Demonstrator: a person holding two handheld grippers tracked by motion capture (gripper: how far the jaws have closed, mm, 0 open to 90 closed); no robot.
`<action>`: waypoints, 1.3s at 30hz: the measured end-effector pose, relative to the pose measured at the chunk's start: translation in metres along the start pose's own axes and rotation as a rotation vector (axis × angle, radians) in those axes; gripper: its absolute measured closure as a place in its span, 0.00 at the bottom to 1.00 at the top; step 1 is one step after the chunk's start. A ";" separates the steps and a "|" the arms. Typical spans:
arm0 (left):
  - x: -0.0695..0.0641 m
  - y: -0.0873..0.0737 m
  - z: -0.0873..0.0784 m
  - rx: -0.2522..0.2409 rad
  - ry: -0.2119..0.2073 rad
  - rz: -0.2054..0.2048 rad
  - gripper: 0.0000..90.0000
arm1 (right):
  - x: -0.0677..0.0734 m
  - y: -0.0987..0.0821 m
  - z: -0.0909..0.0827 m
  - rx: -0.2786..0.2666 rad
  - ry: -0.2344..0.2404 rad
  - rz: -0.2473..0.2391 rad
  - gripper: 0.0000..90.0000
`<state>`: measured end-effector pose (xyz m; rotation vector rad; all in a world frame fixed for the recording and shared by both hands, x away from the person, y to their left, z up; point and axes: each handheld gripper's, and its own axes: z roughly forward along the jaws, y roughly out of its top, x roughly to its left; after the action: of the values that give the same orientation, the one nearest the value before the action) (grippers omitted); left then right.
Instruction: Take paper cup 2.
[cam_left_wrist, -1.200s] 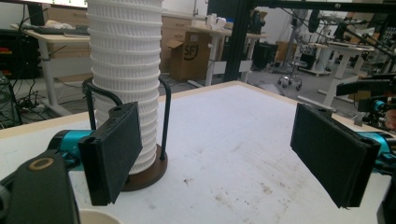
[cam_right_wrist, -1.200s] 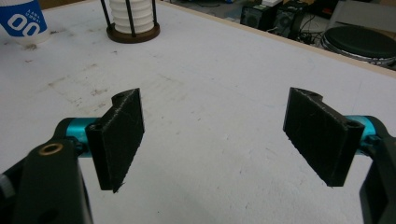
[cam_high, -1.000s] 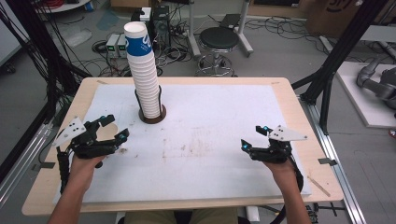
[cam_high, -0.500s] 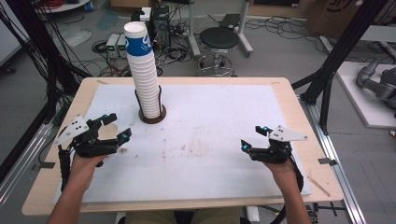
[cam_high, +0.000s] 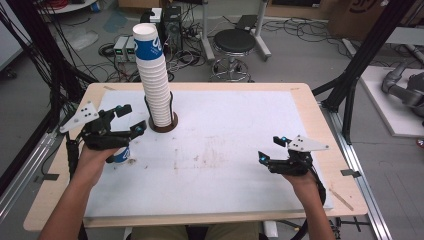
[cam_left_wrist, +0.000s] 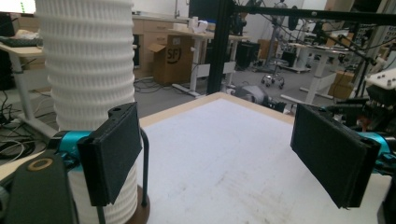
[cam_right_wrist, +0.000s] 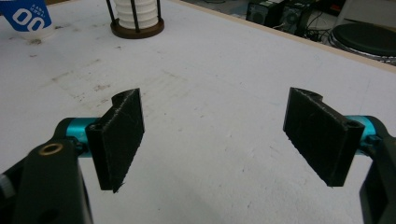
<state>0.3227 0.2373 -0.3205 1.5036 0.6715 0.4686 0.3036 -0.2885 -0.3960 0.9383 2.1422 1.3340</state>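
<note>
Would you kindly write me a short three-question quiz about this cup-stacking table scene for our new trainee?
1. True or false: the tall stack of white ribbed paper cups stands in a round brown holder with thin black upright rods.
2. Which gripper is nearer that stack? A) left gripper B) right gripper
3. In a few words, what sits on the white table sheet just beneath the left gripper?

Key:
1. True.
2. A. In the left gripper view the stack rises right beside one jaw; both grippers have open jaws with nothing between them.
3. A single blue-and-white paper cup, standing apart from the stack.
</note>
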 end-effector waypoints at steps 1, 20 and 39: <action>0.001 0.005 0.003 0.007 0.003 0.000 0.18 | 0.000 0.000 0.000 -0.002 0.001 -0.002 0.23; 0.023 0.077 0.040 0.052 0.053 0.056 0.18 | -0.002 -0.001 -0.006 -0.015 0.010 -0.002 0.23; 0.055 0.112 0.072 0.113 0.157 0.075 0.18 | -0.003 -0.002 -0.004 -0.010 0.018 0.008 0.23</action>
<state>0.4251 0.2239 -0.2200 1.6143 0.7772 0.6190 0.3022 -0.2941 -0.3960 0.9352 2.1457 1.3610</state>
